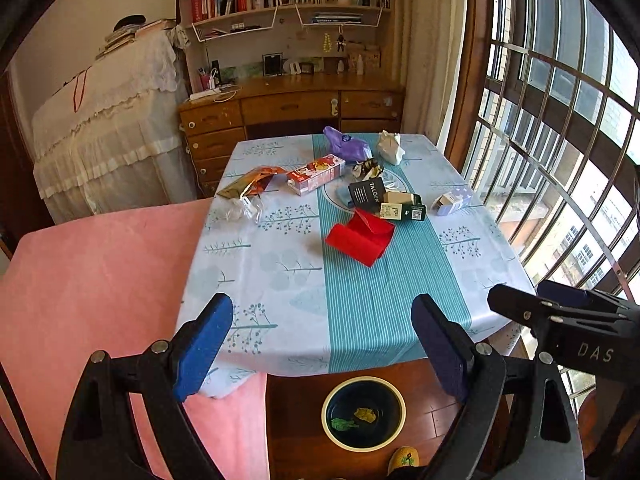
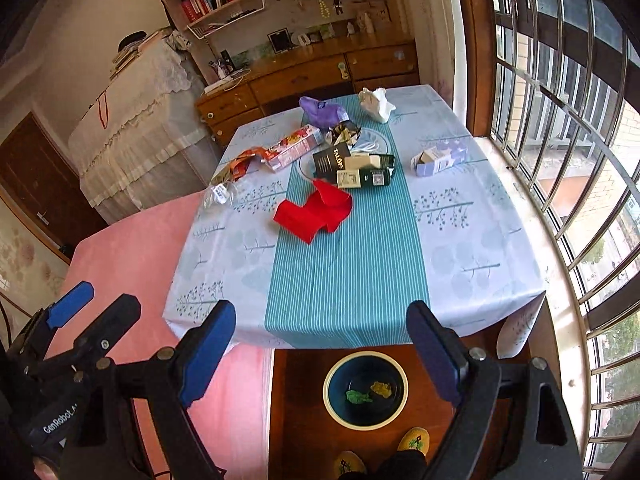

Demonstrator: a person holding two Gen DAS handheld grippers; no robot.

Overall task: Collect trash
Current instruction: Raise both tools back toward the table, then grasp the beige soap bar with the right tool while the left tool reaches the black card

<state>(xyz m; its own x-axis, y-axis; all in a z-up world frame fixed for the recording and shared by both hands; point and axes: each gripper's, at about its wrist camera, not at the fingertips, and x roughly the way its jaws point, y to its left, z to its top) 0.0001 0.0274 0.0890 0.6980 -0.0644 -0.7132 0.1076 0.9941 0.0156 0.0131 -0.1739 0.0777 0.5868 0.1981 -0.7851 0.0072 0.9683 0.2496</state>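
Both the left gripper (image 1: 322, 346) and right gripper (image 2: 320, 354) had jaws spread, empty; trash bin (image 1: 363, 412) at six o'clock below the counter (image 1: 280, 272).

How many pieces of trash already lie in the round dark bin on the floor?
2. In the round dark bin with a pale rim, a crumpled green scrap lies left and a crumpled yellow scrap right. Nothing else shows inside.

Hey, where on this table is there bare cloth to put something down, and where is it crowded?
Free: the whole near half of the tablecloth, from the red paper to the near edge. Also bare is the window-side strip below the small lilac carton. Crowded: the far half, around the dark green box, red-and-white carton and purple bag.
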